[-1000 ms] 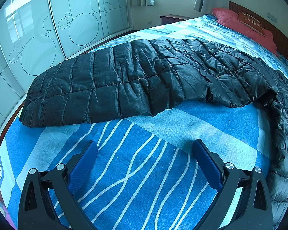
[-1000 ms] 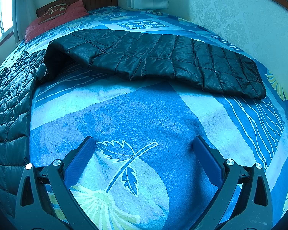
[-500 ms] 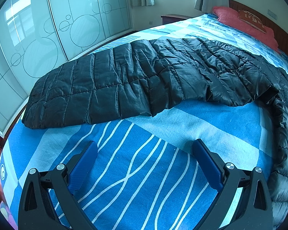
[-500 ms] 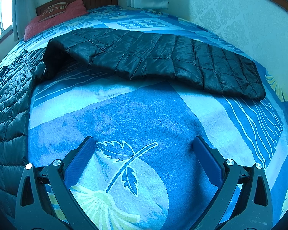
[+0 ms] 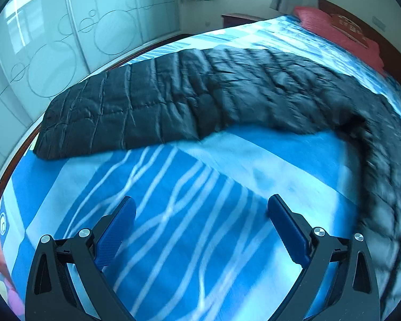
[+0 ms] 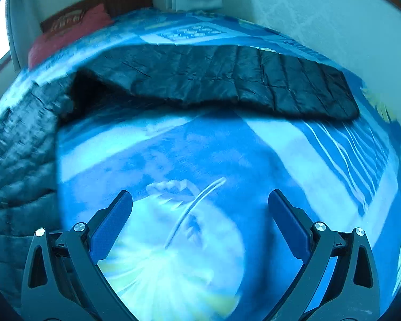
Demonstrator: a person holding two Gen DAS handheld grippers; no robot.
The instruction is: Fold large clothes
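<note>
Bedspread [image 5: 189, 240] blurs; both open tools have swung toward jacket [image 5: 200, 93].

Left gripper [image 5: 200, 214] jaws spread wide, right gripper [image 6: 200, 207] likewise, both seemingly empty

No legible text found. The brown cushion [image 5: 348, 25] on the red pillow [image 6: 66, 33] carries pale lettering, too blurred to read in either view.

Black hand-held grippers [image 5: 200, 211], blue pads [image 5: 288, 227]
</note>
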